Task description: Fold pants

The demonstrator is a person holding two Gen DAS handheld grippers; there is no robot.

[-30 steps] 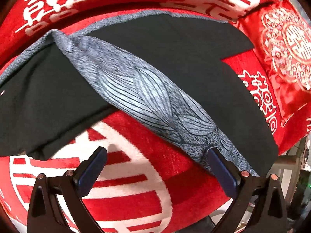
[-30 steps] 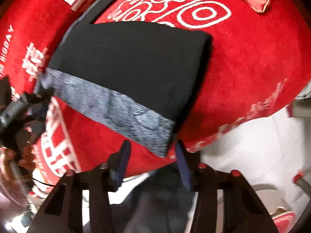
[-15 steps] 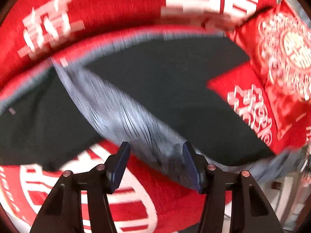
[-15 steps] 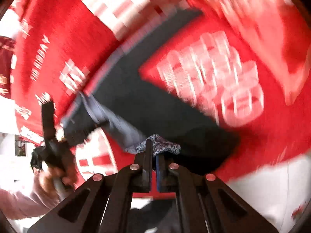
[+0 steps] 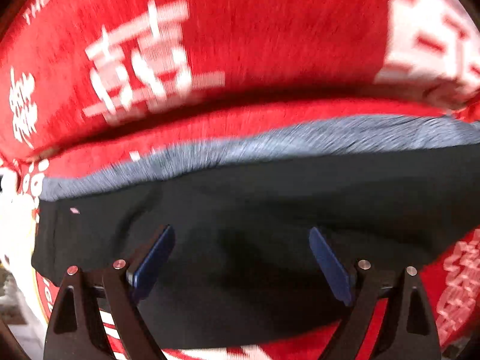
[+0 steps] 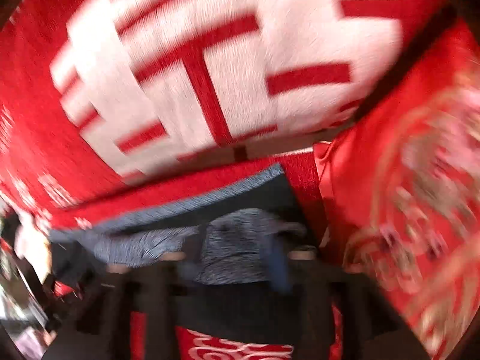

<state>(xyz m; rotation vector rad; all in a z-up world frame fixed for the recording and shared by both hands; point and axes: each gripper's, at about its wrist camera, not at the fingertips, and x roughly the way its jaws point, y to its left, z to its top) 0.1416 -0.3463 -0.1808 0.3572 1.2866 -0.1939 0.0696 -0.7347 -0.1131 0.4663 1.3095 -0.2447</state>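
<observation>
The pants lie flat on the red sofa cover, black side up, with a grey patterned strip along their far edge. My left gripper hovers over the black cloth; its jaws are opening and stand wide with nothing pinched. The right wrist view is badly blurred. There my right gripper is at the pants' far right corner near the backrest. Its jaws are opening, and a bunch of grey patterned hem sits between them.
The sofa backrest, red with big white characters, rises just behind the pants. A red embroidered pillow stands to the right of the pants' end. Red seat cover shows at the near right.
My right gripper shut on the grey hem corner, carried it across to the backrest side, and its jaws have parted. The grey band no longer lies diagonally. My left gripper narrowed, then widened over the cloth.
</observation>
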